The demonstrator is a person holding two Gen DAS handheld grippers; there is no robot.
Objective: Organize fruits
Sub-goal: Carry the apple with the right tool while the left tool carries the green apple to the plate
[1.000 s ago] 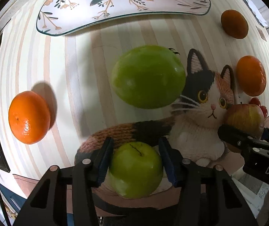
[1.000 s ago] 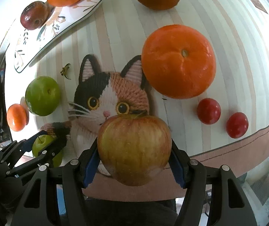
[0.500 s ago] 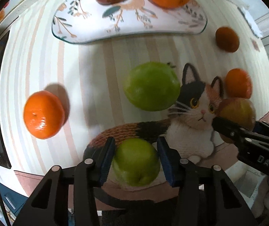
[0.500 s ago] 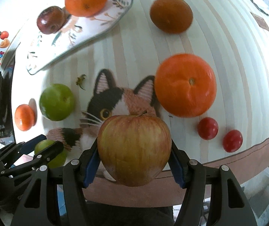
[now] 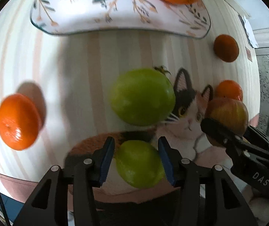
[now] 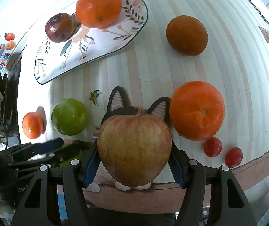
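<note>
A small green apple lies between the blue pads of my left gripper. Its jaws are opening, and a thin gap shows beside the left pad. My right gripper is shut on a red-yellow apple and holds it above the cat picture on the striped cloth. In the left wrist view that apple and its gripper sit at the right. Farther off lies a floral plate with an orange and a dark red fruit on it.
Loose on the cloth are a big green apple, an orange at the left, a large orange, a darker one and two small red fruits. The cloth's pink border runs along the near table edge.
The left jaws pressed on the small green apple half a second ago and now stand a little wider. Both grippers moved toward the plate, and the right one rose with its apple.
</note>
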